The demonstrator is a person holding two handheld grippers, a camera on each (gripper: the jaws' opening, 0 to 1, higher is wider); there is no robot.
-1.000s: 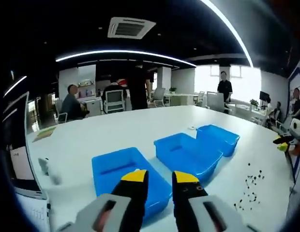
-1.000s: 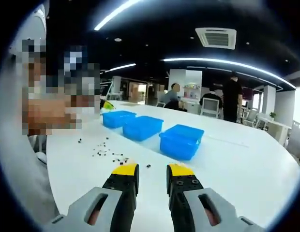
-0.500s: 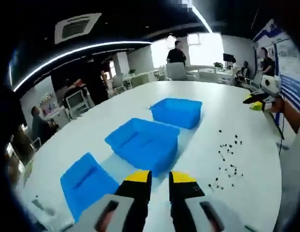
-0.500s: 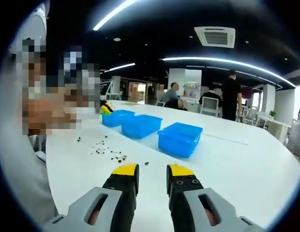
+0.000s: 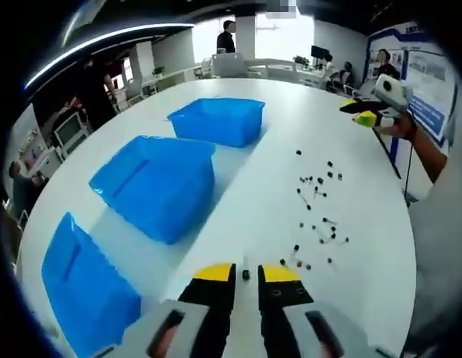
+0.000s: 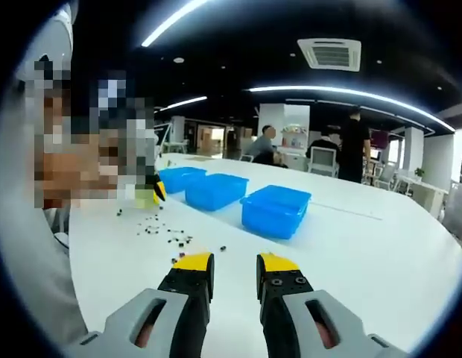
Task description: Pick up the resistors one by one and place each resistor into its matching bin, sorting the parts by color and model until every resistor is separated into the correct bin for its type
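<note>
Several small dark resistors (image 5: 317, 200) lie scattered on the white table (image 5: 365, 246). Three blue bins stand in a row: far (image 5: 216, 119), middle (image 5: 156, 183) and near (image 5: 82, 287). My left gripper (image 5: 246, 270) hovers low over the near end of the scatter, jaws a little apart; one resistor (image 5: 246, 274) on the table is visible through the gap. My right gripper (image 6: 235, 262) is open and holds nothing, short of the resistors (image 6: 168, 233) and of the bins (image 6: 276, 211). In the left gripper view, the right gripper (image 5: 372, 112) sits at the upper right in a hand. The left gripper's yellow tip (image 6: 153, 192) appears beside the scatter.
The table is large, with its rounded edge (image 5: 410, 224) close to the resistors. People and office chairs (image 6: 324, 160) are far behind the table. A person's sleeve (image 5: 440, 246) is at the right of the left gripper view.
My left gripper has swung from the bins toward the resistors and dropped nearer the table. Its jaws stand a little closer together. My right gripper has barely moved.
</note>
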